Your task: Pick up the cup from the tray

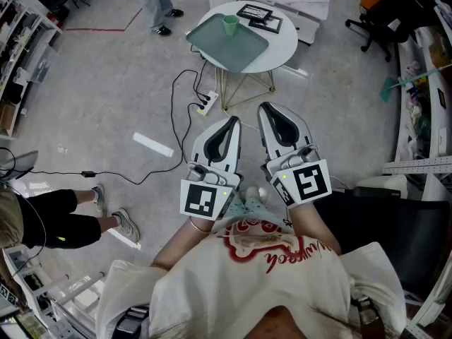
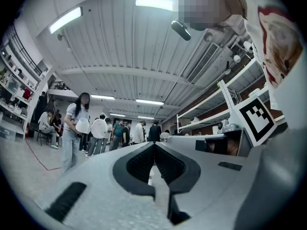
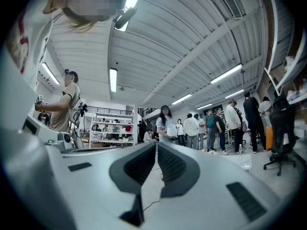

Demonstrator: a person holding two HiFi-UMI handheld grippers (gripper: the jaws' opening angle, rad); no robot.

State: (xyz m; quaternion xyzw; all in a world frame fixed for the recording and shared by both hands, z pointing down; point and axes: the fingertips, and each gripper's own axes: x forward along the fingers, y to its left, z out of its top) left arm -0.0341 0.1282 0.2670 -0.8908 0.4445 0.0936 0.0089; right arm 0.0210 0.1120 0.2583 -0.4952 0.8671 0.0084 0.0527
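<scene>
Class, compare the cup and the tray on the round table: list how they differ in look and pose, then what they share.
The cup is small and upright; the tray is wide and flat. The cup is bright green; the tray is a duller grey-green. The cup stands on the tray; the tray rests on the table. Both are greenish.

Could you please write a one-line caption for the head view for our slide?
Shut and empty, the left gripper and right gripper point toward the green cup standing on the tray ahead.
</scene>
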